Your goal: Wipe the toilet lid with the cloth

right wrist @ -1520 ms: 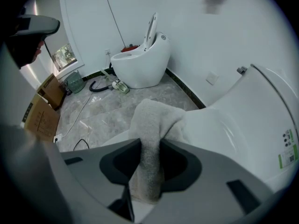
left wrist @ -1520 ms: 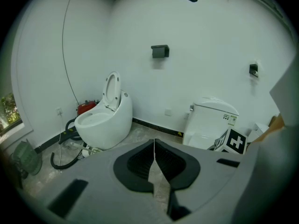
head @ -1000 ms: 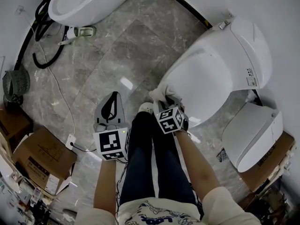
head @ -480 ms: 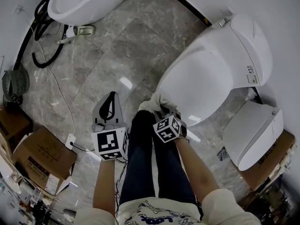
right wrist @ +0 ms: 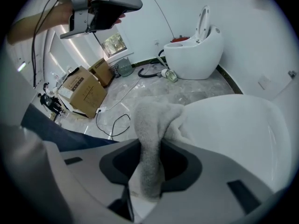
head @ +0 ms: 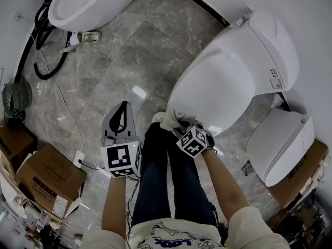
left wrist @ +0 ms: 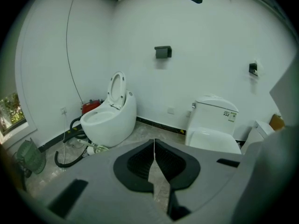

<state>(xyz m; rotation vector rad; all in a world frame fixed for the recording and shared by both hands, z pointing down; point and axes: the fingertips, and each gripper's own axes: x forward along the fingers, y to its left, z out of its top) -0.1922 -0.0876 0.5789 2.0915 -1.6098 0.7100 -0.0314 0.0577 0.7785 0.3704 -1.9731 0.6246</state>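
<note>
The white toilet's closed lid [head: 220,79] fills the right of the head view. A pale grey cloth [head: 175,116] lies bunched on the lid's near rim, and my right gripper [head: 181,124] is shut on it. In the right gripper view the cloth [right wrist: 152,134] stands pinched between the dark jaws, draped onto the lid [right wrist: 233,129]. My left gripper [head: 122,110] hangs over the floor to the left of the person's legs, away from the toilet. Its jaws are shut with nothing in them, as the left gripper [left wrist: 154,146] shows in its own view.
An egg-shaped toilet [head: 91,1] stands at the far left with a black hose [head: 44,64] beside it. Cardboard boxes [head: 46,178] and a white cable [head: 72,115] lie at the left. A second white toilet piece [head: 280,144] sits on a box at the right. The person's legs [head: 158,175] stand below the lid.
My right gripper has drawn the cloth back along the lid toward its near rim. The left gripper has stayed almost still.
</note>
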